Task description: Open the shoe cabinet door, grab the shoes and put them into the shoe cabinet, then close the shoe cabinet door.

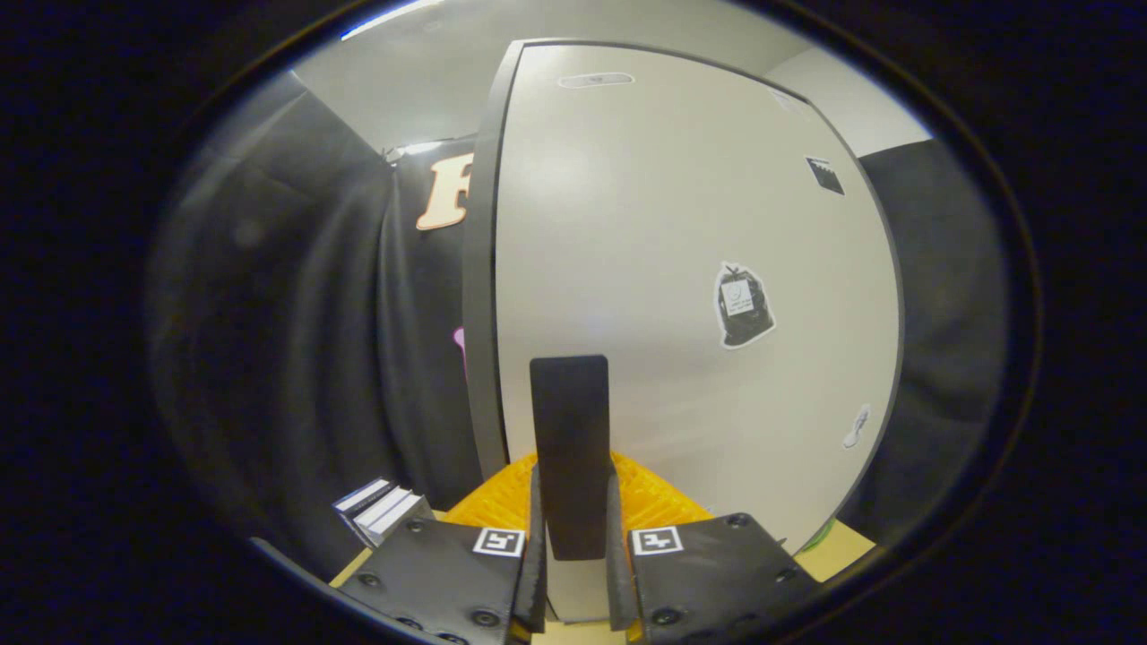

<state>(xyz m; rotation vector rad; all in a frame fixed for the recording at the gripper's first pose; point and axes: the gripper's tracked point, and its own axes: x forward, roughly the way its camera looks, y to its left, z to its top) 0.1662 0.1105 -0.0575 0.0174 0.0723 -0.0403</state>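
Note:
The shoe cabinet's white door [645, 233] stands close in front of me, upright, with its dark grey edge [479, 296] on the left. A flat black handle [569, 421] runs vertically down the lower part of the door. My gripper [573, 484] is shut on this handle, one finger pressing on each side of its lower end. The fingers [536, 537] reach up to about the handle's middle. No shoes can be seen, and the inside of the cabinet is hidden behind the door.
The door carries a black bag sticker [742, 305], a small pale sticker [856, 425] and a dark square tag [824, 175]. A stack of white-edged boxes or books [381, 511] lies low on the left on a light wooden surface [833, 551]. Black cloth hangs on both sides.

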